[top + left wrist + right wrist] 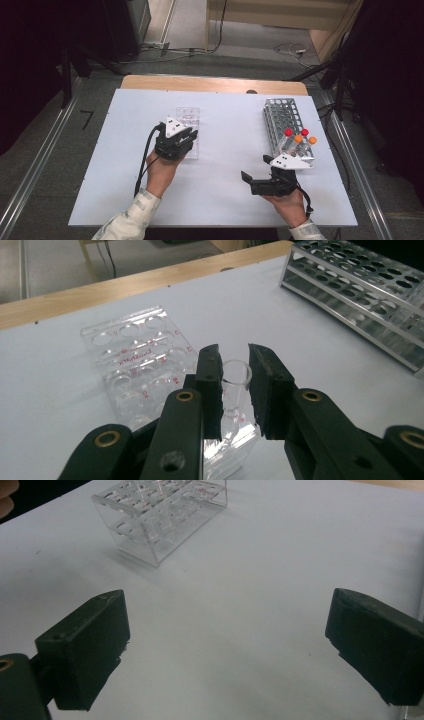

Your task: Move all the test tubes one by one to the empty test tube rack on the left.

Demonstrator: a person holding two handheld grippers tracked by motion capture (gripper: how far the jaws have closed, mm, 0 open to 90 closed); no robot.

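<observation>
**Risk of tipping the clear rack while a tube sits between the jaws**

Left gripper [235,385] poised over the clear acrylic tube rack with round holes [137,360], jaws close on either side of a clear open-topped glass tube [235,374] standing in a near hole; cannot tell if pinching or only almost touching. Could slip out if squeezed on smooth glass, or crack if squeezed hard. Could drag the light rack along if lifted at a tilt. Right gripper [260,182] spread wide, empty, low over the white table [225,150], just beside the metal grid rack [282,117] holding red- and orange-capped tubes [298,136]; could knock those if swung carelessly.
</observation>
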